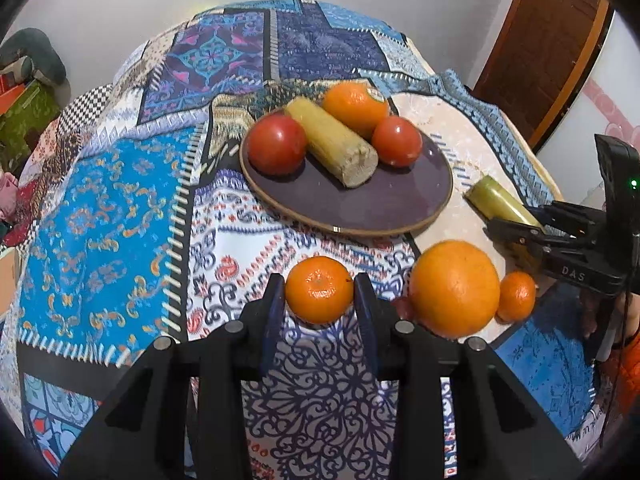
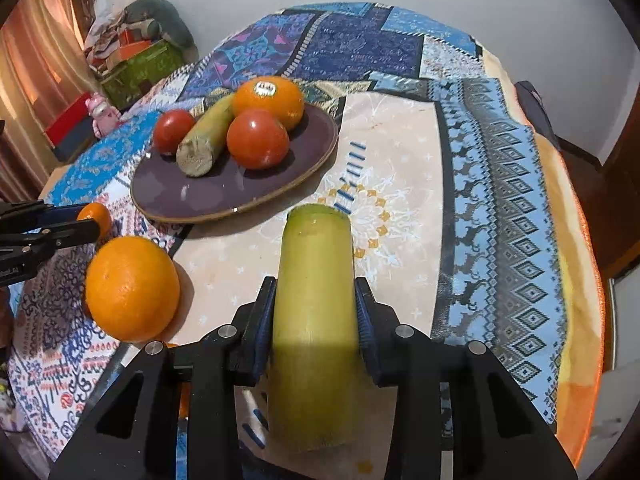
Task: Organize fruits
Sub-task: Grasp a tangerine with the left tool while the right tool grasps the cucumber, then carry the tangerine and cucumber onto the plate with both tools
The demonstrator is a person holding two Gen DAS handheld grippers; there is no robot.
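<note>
- patchwork tablecloth (image 1: 120, 208) is covering the whole round table, blue/white/purple prints w/ a beige patch (image 2: 400, 168) on the right side
- dark purple plate (image 1: 360, 208) is sitting on the cloth past both grippers, front half bare, food crowding the far half
- on the plate: cut sugarcane piece (image 1: 332, 144) is lying diagonally thru the middle, tomato (image 1: 276, 144) touching it on the left, 2nd tomato (image 1: 397, 141) on its right, and an orange w/ a sticker (image 1: 355, 106) sitting behind, leaning against the cane & the right tomato
- big orange (image 1: 454, 288) is resting on the cloth off the plate, btwn the two grippers
- second sugarcane piece (image 2: 314, 320), greenish-yellow, is pointing away from the cam toward the plate; right gripper (image 2: 316, 304) is pinching it across its width, blue pads pressing both sides. In the left cam it's looking tilted, far end up, near the plate rim but not touching
- left gripper (image 1: 320, 296) is squeezing a small tangerine (image 1: 319, 290), one pad on each side, just in front of the plate's near rim
- another small tangerine (image 1: 516, 297) is sitting right beside the big orange, looks like touching it, under the right gripper
- smth small & reddish (image 1: 404, 308) is peeking out btwn the left gripper and the big orange, can't tell what
</note>
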